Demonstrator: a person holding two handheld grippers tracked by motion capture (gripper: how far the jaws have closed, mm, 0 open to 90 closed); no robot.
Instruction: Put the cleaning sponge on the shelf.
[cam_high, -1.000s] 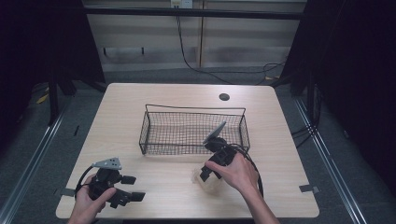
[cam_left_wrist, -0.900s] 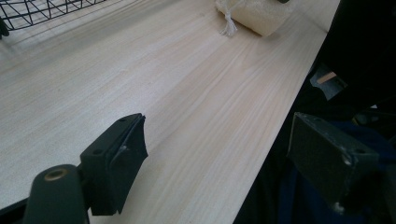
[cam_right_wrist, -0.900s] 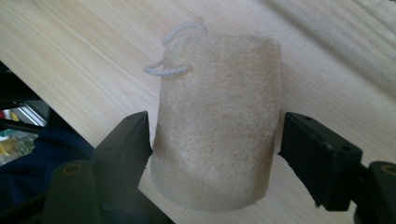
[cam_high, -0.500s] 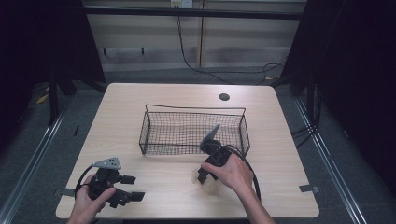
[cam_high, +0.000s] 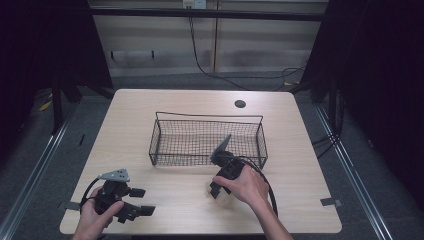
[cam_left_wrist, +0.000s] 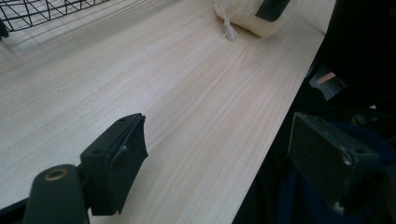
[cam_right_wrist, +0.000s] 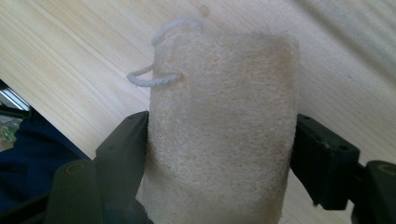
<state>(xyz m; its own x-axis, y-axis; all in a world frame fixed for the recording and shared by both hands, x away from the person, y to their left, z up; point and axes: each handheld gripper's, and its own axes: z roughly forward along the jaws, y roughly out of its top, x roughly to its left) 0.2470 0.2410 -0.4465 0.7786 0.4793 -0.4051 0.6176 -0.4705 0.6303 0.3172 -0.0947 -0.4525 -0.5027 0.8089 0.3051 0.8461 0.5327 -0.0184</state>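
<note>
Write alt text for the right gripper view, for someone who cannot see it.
A beige loofah sponge with a white string loop at its top sits between the right gripper's two black jaws, which press against its sides. Pale wooden table lies behind it.

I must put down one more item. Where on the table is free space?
Free: the left strip beside the wire basket, the far edge behind it, and the front middle between the left tool and the loofah. Crowded around the right tool.
</note>
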